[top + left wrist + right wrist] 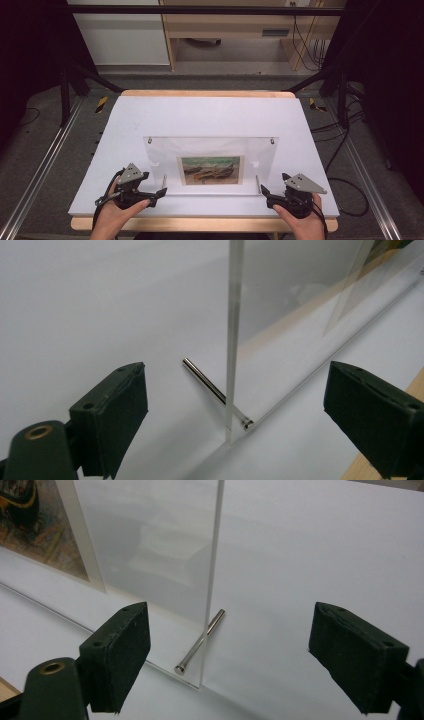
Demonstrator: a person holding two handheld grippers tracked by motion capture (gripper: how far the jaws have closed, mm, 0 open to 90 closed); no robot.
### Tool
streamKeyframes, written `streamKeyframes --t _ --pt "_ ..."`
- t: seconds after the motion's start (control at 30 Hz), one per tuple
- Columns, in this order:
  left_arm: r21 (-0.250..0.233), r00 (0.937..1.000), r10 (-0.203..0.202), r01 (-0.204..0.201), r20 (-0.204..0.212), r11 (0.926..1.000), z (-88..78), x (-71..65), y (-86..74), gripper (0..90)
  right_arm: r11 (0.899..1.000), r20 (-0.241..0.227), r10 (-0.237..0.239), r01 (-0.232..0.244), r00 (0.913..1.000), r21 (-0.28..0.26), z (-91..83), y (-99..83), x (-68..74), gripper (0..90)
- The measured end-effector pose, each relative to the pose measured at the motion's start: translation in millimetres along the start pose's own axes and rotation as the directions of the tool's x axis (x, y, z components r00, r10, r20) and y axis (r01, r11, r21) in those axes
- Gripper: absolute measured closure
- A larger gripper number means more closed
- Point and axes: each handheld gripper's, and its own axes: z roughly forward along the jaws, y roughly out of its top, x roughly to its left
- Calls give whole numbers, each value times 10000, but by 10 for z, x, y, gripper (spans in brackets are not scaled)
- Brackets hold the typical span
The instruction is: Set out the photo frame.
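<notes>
While flanking the acrylic frame (210,162) | left claw (159,194) released | right claw (263,192) released

Overhead forward-down; jaw cameras close (shared frame (211,165))

acrylic frame (300,315) top cut off, picture (35,525) cropped at left edge

text: none legible | labels: none | brands: none | numbers: none | signs: none
</notes>
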Motion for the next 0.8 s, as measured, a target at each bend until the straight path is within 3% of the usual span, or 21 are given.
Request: streamKeyframes --t 0.23,0.37,0.57,0.67,0.8 --pt "-431 10000 20 -20 -1 9991 -119 117 -25 75 9997 219 218 -220 9995 78 -77 -41 -84 155" --pt "-594 9992 240 -258 -311 9979 -186 197 -41 88 9992 386 395 -397 9985 61 -118 -49 -125 154" --pt "-988 9960 -285 201 -844 9949 -277 361 -74 94 9977 671 676 -678 9955 13 -171 -66 -186 150" --pt "-1072 9950 -365 264 -928 9939 -308 407 -85 97 9969 704 777 -784 9945 79 -188 -76 -207 148" --pt "-1224 9896 -525 361 -1342 9918 -355 514 -110 102 9959 950 878 -895 9916 129 -195 -95 -259 146"
